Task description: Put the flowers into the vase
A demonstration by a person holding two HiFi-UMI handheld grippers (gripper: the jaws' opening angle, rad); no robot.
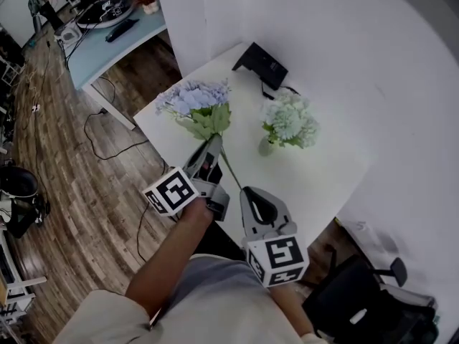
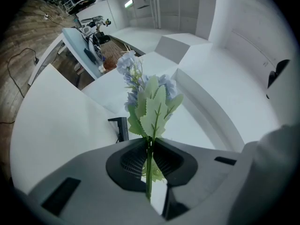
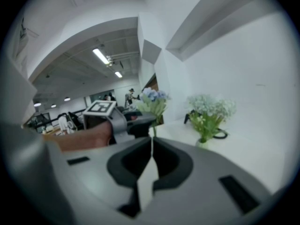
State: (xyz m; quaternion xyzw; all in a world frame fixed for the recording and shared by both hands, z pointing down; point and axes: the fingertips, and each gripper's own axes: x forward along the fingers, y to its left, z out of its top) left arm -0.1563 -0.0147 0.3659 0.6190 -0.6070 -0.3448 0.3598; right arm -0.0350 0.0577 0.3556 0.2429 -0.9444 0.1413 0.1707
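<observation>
Over the near left part of the white table (image 1: pixel 323 170), the left gripper (image 1: pixel 213 143) is clamped on the green stem of a pale blue hydrangea sprig (image 1: pixel 193 97). Its own view shows the two jaws pressed against the stem from both sides. The serrated leaves fan out just beyond the tips, and the blossoms sit farther out. From the head view, the flower head lies to the far left of that gripper, over the table's far left part. The bare stem runs back past the jaws toward the near right.

That near end comes right up to the tips of the right gripper (image 1: pixel 249 192). Its jaws stand together with only a thin slit between them, and I cannot tell whether they pinch the stem's end. The right gripper sits just to the near right of the left one, close but apart.

The small pale vase (image 1: pixel 266 147) stands upright on the table to the right of the held sprig, apart from it. It already carries a bunch of white-green flowers (image 1: pixel 289 120). Both grippers are nearer than the vase.

The marker cube (image 1: pixel 171 190) on each gripper bears bold black-and-white square patterns, blocks rather than letters. At the table's far edge sits a black stand (image 1: pixel 262 64) with a cable.
</observation>
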